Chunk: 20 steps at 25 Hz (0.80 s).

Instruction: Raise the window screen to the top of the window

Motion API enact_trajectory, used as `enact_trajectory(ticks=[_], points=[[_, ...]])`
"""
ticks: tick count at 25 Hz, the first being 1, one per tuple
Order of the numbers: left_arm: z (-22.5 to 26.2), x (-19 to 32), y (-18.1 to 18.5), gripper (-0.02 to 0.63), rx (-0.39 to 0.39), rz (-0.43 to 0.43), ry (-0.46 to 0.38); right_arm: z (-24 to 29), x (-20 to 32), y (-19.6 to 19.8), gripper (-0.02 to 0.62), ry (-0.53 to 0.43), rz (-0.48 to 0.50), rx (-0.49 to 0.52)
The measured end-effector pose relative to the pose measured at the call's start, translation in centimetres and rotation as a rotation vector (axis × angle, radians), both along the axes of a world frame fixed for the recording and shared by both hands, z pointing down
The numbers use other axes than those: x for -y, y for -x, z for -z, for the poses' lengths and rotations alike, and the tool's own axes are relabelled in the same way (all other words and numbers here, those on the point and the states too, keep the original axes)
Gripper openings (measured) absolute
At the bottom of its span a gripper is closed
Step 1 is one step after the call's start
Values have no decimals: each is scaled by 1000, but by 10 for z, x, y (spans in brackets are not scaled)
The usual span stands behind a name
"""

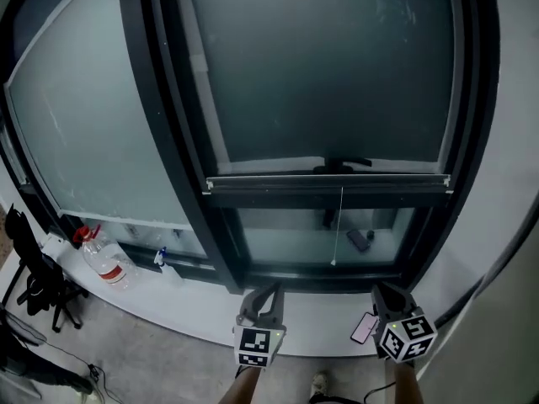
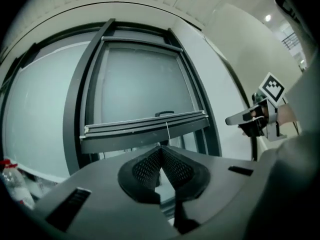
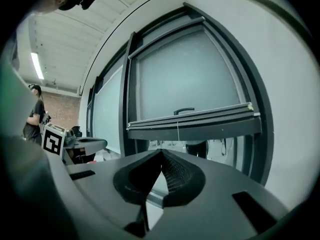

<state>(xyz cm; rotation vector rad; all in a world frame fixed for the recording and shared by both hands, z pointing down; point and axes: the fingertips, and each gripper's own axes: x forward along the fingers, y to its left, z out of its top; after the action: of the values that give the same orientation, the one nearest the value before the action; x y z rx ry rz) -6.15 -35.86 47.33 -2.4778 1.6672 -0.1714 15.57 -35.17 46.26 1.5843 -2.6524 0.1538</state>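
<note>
**A:** Position of the window screen (image 1: 328, 66) is wanted first.

**B:** It is seen drawn down over most of the pane. Its bottom bar (image 1: 328, 181) is found a little below the middle of the head view. The handle (image 1: 341, 165) is fixed on the bar, and the pull cord (image 1: 341, 225) is hung from it toward 6 o'clock. The top of the window is not yet reached.

**A:** And the tongs?

**B:** The left tongs (image 1: 263, 293) are held low at 6 o'clock and the right tongs (image 1: 389, 295) at about 5 o'clock. Both are kept well apart from the bar. Each pair is seen closed tip to tip in its own gripper view, and nothing is gripped.

**A:** What could be spoiled from here?

**B:** If the bar is pushed at one end only, it is likely to be tilted and jammed in the side tracks. If the thin cord is pinched instead of the handle, it may be pulled through the tongs or snapped. If the bar is released early, it may be dropped back. The phone (image 1: 365, 327), laid on the sill (image 1: 320, 314) beside the right tongs, could be knocked off as they are lifted.
</note>
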Motion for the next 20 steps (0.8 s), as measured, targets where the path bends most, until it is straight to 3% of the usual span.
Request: enact_trajectory(ticks=[3, 5, 12, 15, 17, 20], points=[[18, 61, -5, 3, 97, 7, -38, 14, 61, -3, 3, -43, 36, -108], [28, 99, -10, 3, 208, -8, -60, 24, 98, 1, 3, -76, 57, -225], [59, 198, -37, 5, 737, -102, -101, 69, 200, 14, 15, -272, 87, -808], [61, 224, -47, 5, 933, -144, -113, 74, 227, 17, 15, -304, 128, -1040], [60, 236, -49, 44, 1011, -172, -102, 70, 240, 18, 23, -300, 171, -1176], [61, 249, -49, 52, 1077, -189, -96, 61, 254, 15, 28, -272, 216, -1341]])
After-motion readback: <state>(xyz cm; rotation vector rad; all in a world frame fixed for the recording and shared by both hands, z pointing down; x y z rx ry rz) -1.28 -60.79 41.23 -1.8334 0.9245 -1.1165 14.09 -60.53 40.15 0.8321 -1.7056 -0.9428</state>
